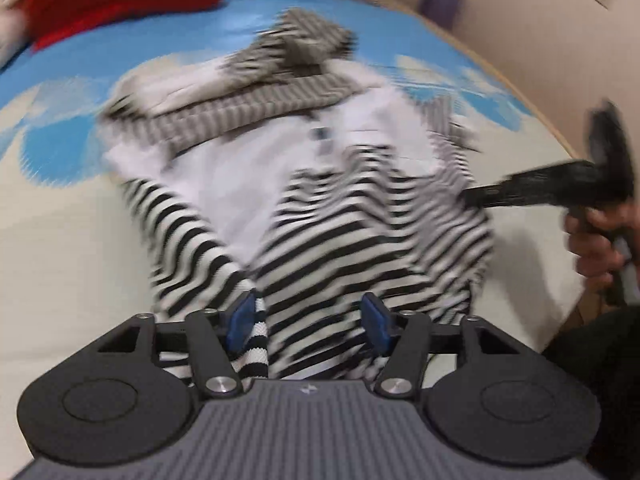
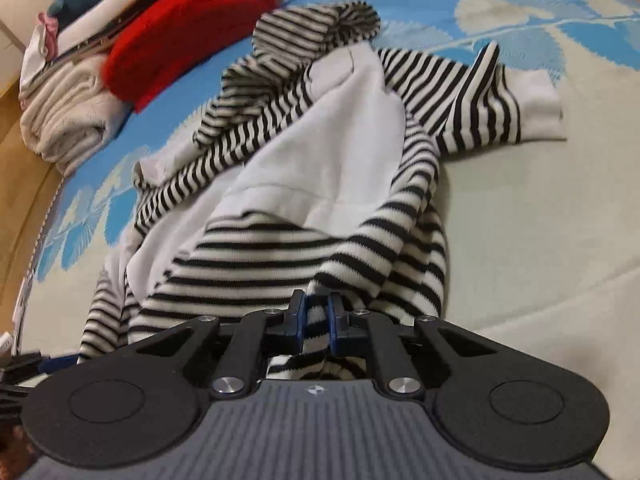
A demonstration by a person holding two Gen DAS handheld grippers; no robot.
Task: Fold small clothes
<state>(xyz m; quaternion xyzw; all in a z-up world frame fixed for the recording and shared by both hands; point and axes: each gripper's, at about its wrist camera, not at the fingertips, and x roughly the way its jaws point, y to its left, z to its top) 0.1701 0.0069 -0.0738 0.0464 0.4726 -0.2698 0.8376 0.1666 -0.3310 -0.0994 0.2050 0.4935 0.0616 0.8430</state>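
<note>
So from my right wrist cam, the right gripper [image 2: 317,322] sits bottom centre with its blue pads squeezed together on a fold of the striped hoodie [image 2: 304,184]; fabric's bunched right between them and spilling down behind; the hoodie runs up the middle of the frame across the mat [image 2: 540,220], white lining showing, one sleeve [image 2: 484,100] flopped out to the upper right, hood near top centre; upper left there's a red garment [image 2: 188,36] on a stack of folded clothes [image 2: 68,116]. Left wrist cam is pretty smeared; left gripper [image 1: 308,320] at the bottom has its pads standing apart, not pinching anything; a striped cuff [image 1: 256,344] lies just beside the left pad, hoodie body behind; mid right edge I can see the right gripper [image 1: 480,196] reaching into the cloth with a hand [image 1: 596,236] on its handle; red thing's at the upper left.
</note>
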